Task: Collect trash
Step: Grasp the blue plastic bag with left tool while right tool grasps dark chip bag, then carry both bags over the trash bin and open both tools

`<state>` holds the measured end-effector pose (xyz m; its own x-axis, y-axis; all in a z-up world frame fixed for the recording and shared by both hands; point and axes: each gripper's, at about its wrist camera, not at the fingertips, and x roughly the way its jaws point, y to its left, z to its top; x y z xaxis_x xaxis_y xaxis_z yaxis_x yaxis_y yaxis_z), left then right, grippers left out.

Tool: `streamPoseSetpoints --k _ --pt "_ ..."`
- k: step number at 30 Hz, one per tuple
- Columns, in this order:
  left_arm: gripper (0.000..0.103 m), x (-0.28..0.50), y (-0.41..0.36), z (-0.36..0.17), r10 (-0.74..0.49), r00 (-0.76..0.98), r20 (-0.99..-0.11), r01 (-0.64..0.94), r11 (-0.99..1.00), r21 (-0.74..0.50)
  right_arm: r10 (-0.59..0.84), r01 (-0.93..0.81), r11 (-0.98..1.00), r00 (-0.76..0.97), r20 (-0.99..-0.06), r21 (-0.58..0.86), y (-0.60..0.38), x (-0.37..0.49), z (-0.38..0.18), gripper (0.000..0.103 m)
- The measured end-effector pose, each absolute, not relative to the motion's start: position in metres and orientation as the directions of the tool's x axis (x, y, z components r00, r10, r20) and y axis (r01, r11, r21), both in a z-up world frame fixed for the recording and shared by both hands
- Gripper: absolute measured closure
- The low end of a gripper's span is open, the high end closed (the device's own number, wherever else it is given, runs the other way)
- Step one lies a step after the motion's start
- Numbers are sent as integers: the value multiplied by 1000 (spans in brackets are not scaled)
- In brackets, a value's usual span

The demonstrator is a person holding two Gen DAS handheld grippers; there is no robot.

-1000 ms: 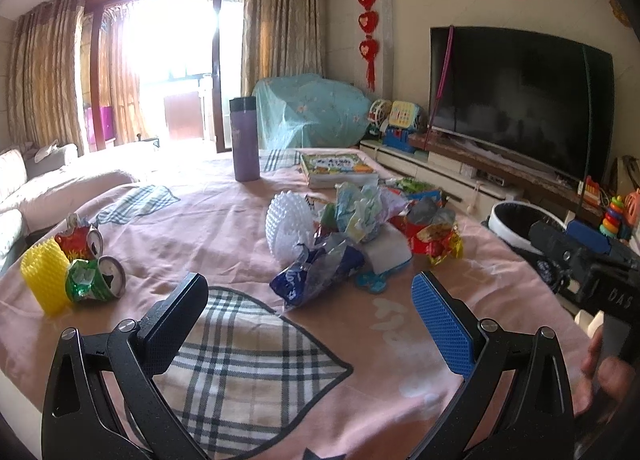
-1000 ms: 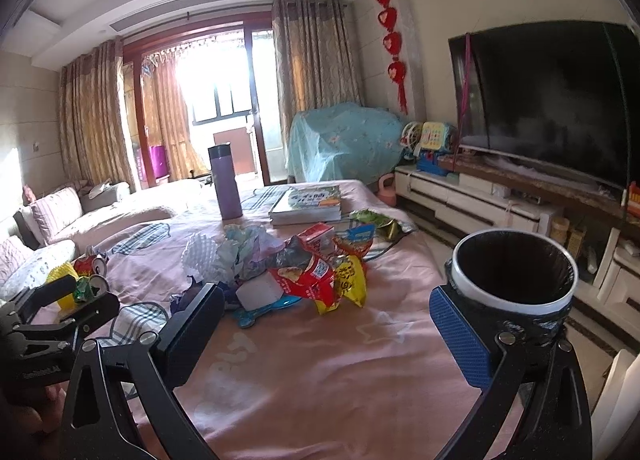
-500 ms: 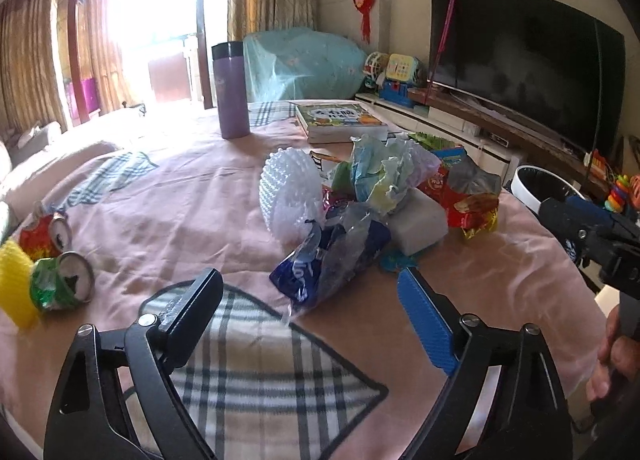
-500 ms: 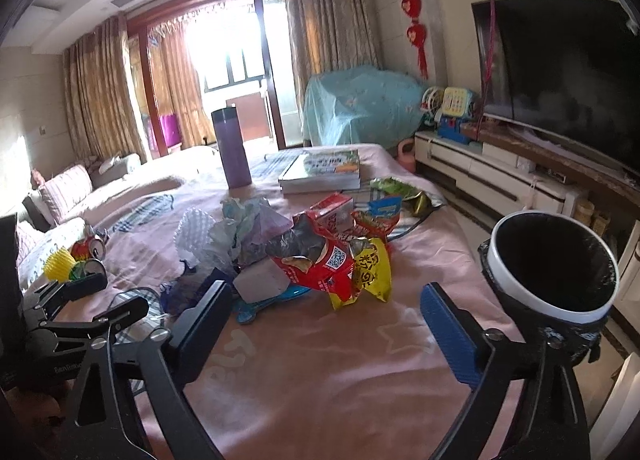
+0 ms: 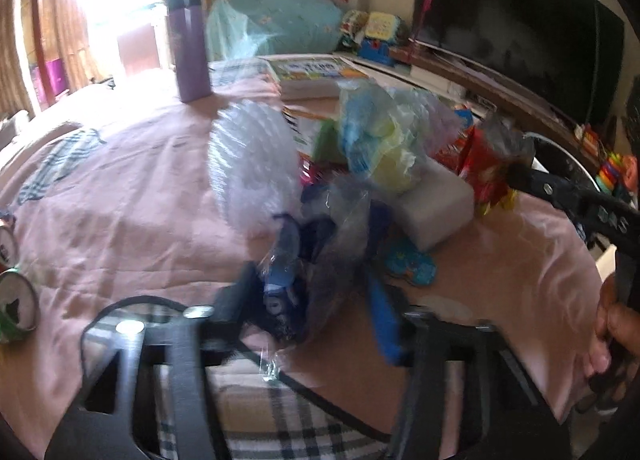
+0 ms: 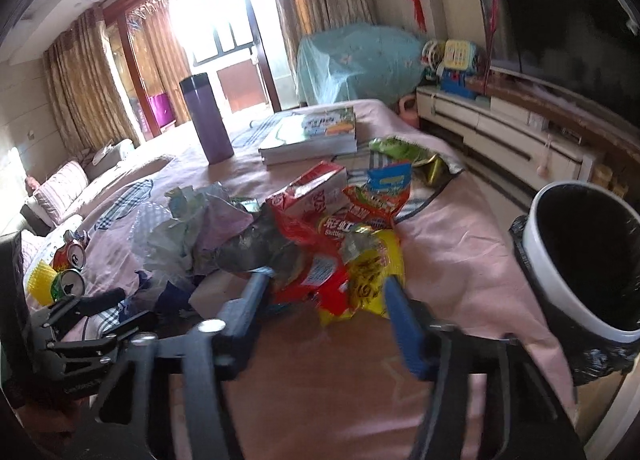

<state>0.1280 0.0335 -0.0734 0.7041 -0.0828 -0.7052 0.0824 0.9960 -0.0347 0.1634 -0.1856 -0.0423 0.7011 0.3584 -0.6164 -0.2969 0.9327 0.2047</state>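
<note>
Crinkly plastic: left tongs (image 5: 308,296) closing around blue wrapper (image 5: 284,260), not yet clamped; right tongs (image 6: 328,296) straddling red-yellow snack bag (image 6: 340,276), likewise unclamped. Both lying on pink worktop (image 6: 440,227). Risking slippage, dragging neighbouring wrappers, missing bin (image 6: 576,260).
</note>
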Motion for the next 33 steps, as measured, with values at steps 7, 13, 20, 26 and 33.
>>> streamPoseSetpoints --k 7,13,20,26,33 --pt "77 107 30 -62 -111 734 -669 99 993 -56 399 -323 917 693 -601 236 -188 154 -42 101" --pt "79 81 17 -41 -157 766 -624 138 987 -78 420 -337 907 710 -564 252 -200 137 -30 101" --pt "79 78 -19 -23 -235 769 -594 235 969 -79 407 -297 912 738 -538 283 -233 119 -23 101" --pt "79 92 -62 -22 -304 738 -603 319 944 -85 346 -210 930 773 -532 301 -275 113 -20 101" --pt "79 116 -117 -15 -376 702 -605 410 908 -87 235 -77 951 809 -539 299 -337 112 -18 101"
